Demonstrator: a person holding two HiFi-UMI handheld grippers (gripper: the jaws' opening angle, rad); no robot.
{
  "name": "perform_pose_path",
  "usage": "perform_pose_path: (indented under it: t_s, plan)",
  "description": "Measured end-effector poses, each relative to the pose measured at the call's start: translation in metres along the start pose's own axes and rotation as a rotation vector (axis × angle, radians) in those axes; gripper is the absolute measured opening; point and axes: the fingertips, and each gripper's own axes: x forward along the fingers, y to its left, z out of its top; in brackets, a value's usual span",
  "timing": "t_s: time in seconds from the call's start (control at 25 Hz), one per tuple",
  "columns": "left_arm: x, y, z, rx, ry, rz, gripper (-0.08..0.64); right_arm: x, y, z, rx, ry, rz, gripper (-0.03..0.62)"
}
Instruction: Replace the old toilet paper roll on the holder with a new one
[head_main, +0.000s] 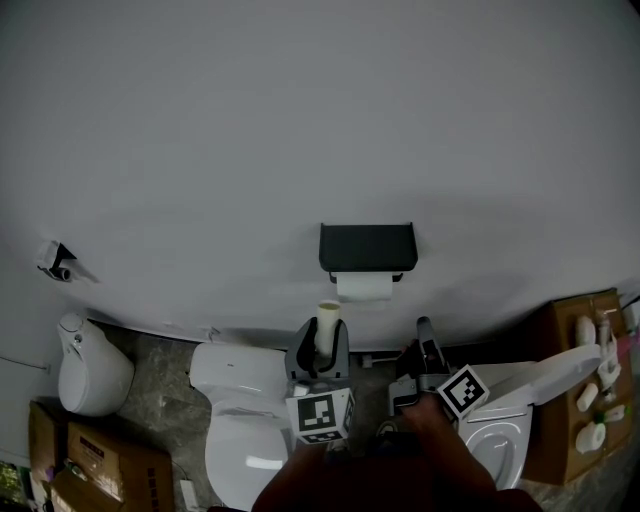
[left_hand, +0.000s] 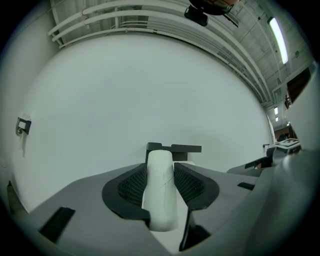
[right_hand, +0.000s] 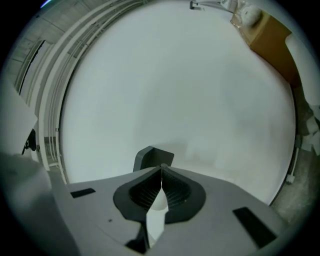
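Two tongs reach toward a white wall in a bathroom. Left tongs pinch a pale cardboard tube between the pads, with one end of the tube showing past them. Right tongs are pressed together at the tips. A white sliver shows lower in their gap, and I cannot tell what it is.

Far on the wall hangs a black holder, apart from both tongs. A roll sits under its cover, with a white sheet hanging down. The tube is near the holder, just left of that sheet and not touching it. The right tongs are to the holder's right.

Near the person, one toilet stands at left and another, lid open, at right. A brown box holding small white items is at the far right.
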Motion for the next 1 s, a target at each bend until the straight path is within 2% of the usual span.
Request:
perform_pose_path:
  t_s: [0.2,0.28,0.36,0.56,0.64,0.68,0.88,1.0]
  plan:
    - [0.000,-0.003,0.001,-0.009,0.008,-0.001,0.186,-0.001,0.003,0.001,-0.023,0.011,0.006,0.017]
    - [0.000,-0.004,0.002,-0.010,0.007,-0.003,0.186,0.000,0.007,0.000,-0.101,0.028,0.010,0.017]
    - [0.000,-0.005,0.005,-0.006,-0.004,-0.007,0.186,0.001,0.010,-0.005,-0.281,0.066,-0.007,0.017]
    - [0.000,-0.007,0.005,0.001,-0.006,-0.009,0.186,0.002,0.016,-0.016,-0.904,0.174,-0.103,0.017]
    - [0.000,-0.008,0.000,0.003,0.001,-0.015,0.186,0.003,0.025,-0.019,-1.076,0.176,-0.095,0.017]
    - [0.000,-0.009,-0.002,0.005,0.005,-0.018,0.186,0.003,0.029,-0.021,-1.127,0.173,-0.084,0.017]
    - [-0.001,-0.013,0.001,0.002,-0.018,-0.026,0.186,0.003,0.040,-0.025,-1.228,0.153,-0.059,0.017]
    - [0.000,-0.015,0.003,0.008,-0.029,-0.030,0.186,0.003,0.042,-0.027,-1.244,0.148,-0.051,0.017]
